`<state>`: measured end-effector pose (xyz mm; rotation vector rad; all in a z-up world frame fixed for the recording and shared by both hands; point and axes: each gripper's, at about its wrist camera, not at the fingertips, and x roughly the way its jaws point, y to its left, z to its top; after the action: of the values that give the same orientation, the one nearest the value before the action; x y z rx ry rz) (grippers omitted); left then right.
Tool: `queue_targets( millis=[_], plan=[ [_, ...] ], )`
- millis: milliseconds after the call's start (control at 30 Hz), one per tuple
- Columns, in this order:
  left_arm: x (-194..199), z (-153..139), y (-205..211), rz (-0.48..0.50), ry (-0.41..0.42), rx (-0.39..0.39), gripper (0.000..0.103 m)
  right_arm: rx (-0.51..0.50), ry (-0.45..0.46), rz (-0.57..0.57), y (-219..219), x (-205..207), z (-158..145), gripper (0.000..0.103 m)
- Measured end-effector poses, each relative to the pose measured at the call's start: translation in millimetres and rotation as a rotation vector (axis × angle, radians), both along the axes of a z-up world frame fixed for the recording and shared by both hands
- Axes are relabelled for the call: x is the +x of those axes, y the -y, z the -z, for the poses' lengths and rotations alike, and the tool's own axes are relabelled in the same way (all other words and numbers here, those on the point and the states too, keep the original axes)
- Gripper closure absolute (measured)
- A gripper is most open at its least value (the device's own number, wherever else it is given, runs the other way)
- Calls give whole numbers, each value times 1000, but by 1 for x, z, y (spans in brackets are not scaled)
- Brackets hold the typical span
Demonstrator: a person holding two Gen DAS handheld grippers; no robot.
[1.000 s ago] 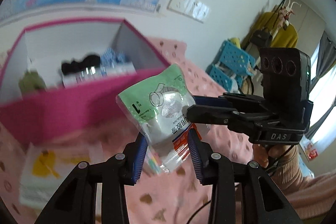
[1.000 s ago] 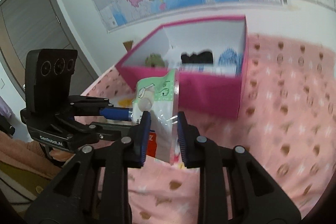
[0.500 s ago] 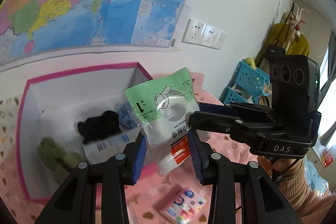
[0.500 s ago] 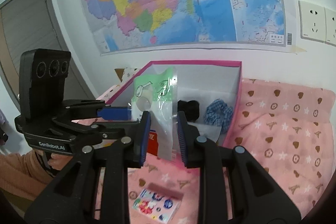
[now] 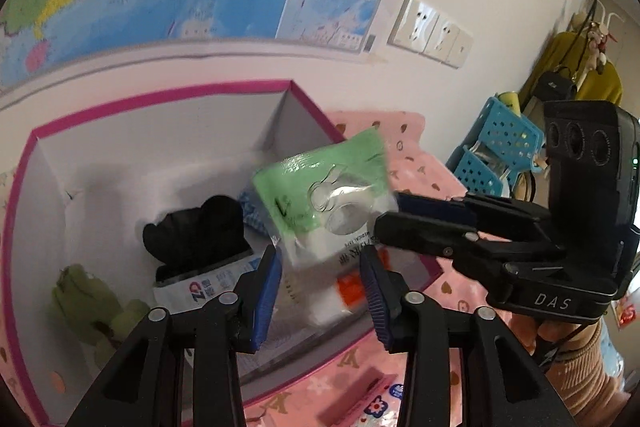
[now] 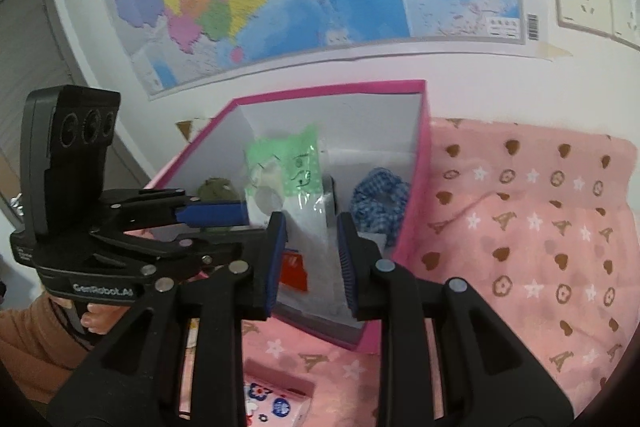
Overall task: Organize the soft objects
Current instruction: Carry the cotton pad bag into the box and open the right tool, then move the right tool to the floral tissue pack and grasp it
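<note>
Both grippers — left gripper (image 5: pixel 320 285), right gripper (image 6: pixel 310 255) — have spread open; the medical tape packet (image 5: pixel 326 205) drops loose over the pink box (image 5: pixel 160 99), nearly stowed.

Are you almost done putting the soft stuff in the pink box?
Partly. Already in the pink box: a black soft thing, a green plush, a blue checked scrunchie and a tissue pack. In hand: the green-and-white packet sits over the box between the fingers of the left gripper and right gripper; blur hides whether they grip it. Left: a sticker pack lies on the pink blanket.
</note>
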<state>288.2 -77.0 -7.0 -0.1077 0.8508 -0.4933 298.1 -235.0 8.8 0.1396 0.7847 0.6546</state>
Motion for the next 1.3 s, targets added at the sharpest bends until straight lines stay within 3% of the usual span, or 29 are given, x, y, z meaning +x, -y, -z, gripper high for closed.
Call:
queue_targets(
  millis=[100, 467, 633, 833, 1067, 1300],
  plan=[
    [0, 4, -2, -12, -7, 13, 53, -9, 8, 30, 4, -1, -1, 64],
    [-31, -1, -14, -39, 63, 39, 52, 15, 30, -3, 7, -28, -8, 63],
    [-59, -8, -19, -33, 118, 22, 52, 69, 43, -39, 10, -49, -12, 55],
    [-94, -12, -20, 1, 162, -5, 46, 100, 27, -80, 12, -77, -6, 54],
    [-122, 12, -9, 46, 114, -1, 46, 104, -69, -71, 16, -96, 29, 52],
    [-130, 48, -4, 58, -5, -18, 46, 106, -160, -45, 21, -107, 63, 52]
  ],
)
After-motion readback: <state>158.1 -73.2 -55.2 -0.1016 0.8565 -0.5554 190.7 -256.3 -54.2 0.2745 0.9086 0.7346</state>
